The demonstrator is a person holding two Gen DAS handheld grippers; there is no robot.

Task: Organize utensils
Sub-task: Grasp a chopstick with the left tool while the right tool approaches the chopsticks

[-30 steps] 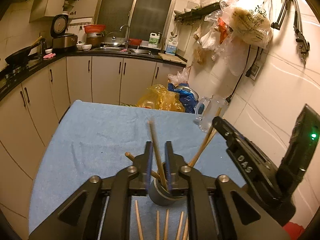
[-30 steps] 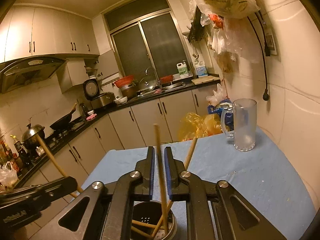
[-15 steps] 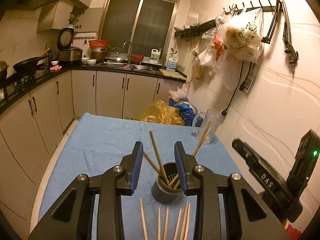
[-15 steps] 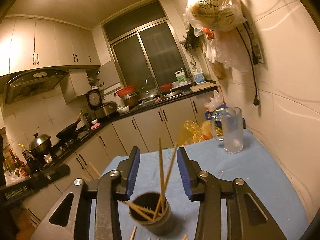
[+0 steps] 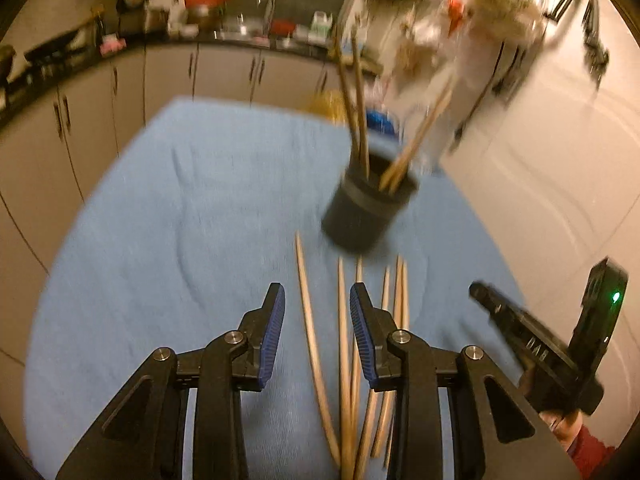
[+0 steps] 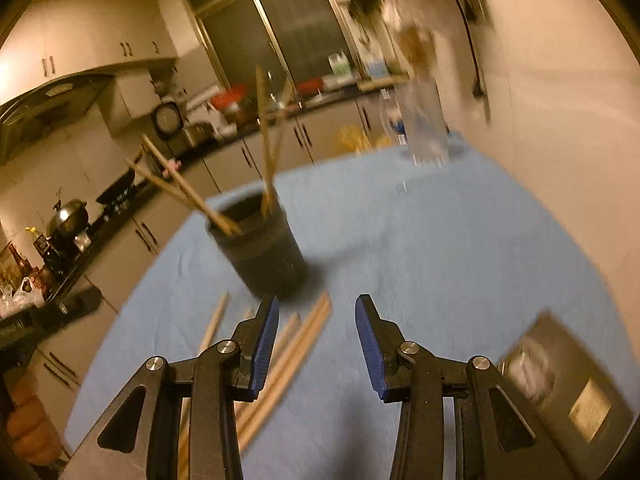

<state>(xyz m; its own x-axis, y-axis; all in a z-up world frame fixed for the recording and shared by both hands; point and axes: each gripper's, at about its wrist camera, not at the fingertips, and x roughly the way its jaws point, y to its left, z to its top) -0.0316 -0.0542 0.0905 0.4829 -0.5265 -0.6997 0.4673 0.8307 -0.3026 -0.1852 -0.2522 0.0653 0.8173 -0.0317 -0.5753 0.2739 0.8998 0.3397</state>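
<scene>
Blue tablecloth (image 5: 168, 208) ahead of my left gripper (image 5: 317, 330), both wide open and empty, loose chopsticks (image 5: 343, 344) between its fingers might roll if I'm sloppy.

We are looking from just behind the left hand-held gripper (image 5: 317, 334), tilting down over the blue-covered bench (image 5: 168, 240), with the dark holder (image 5: 370, 210) ahead and to its right. We are also looking from behind the right hand-held gripper (image 6: 316, 340), facing the same way, the holder (image 6: 264, 256) ahead to its left. Both views are sharing the holder, the loose chopsticks (image 5: 344, 340) close below, and the far kitchen cabinets (image 6: 224, 168).
</scene>
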